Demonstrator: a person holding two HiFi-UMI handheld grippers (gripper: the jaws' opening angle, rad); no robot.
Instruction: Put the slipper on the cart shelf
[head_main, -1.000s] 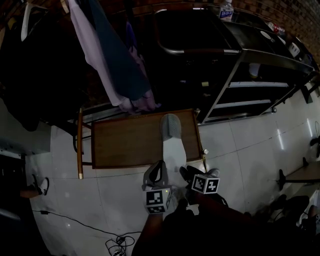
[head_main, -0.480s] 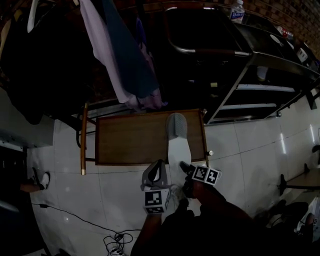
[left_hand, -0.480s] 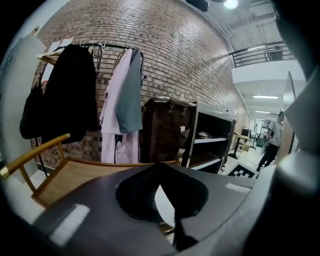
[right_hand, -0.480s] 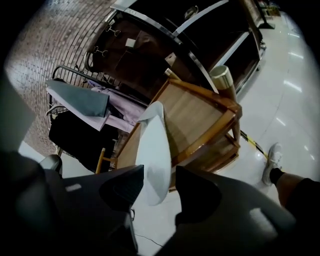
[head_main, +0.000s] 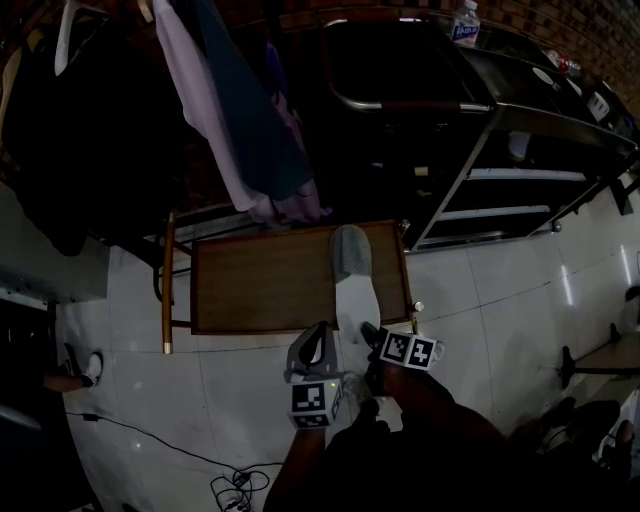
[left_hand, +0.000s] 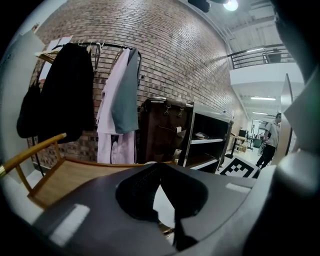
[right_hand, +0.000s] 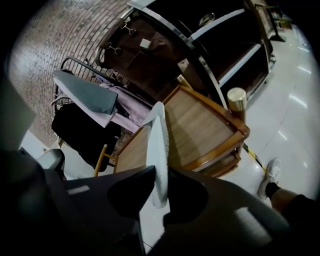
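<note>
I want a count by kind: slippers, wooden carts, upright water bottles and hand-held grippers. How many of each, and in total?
Slipper: 1
Wooden cart: 1
Upright water bottle: 1
Hand-held gripper: 2, left hand-held gripper and right hand-held gripper, whose jaws have just been closing with the slipper between them
Total: 5

Head view was dim and underexposed: the hanging clothes (head_main: 250, 130) sank toward black, and the floor tiles (head_main: 500, 290) carried faint glare streaks. Left gripper view was brighter, lit by a ceiling lamp (left_hand: 231, 5). In right gripper view the slipper (right_hand: 159, 142) was soft close to the lens. Both gripper views bowed straight lines and went black at the corners.
</note>
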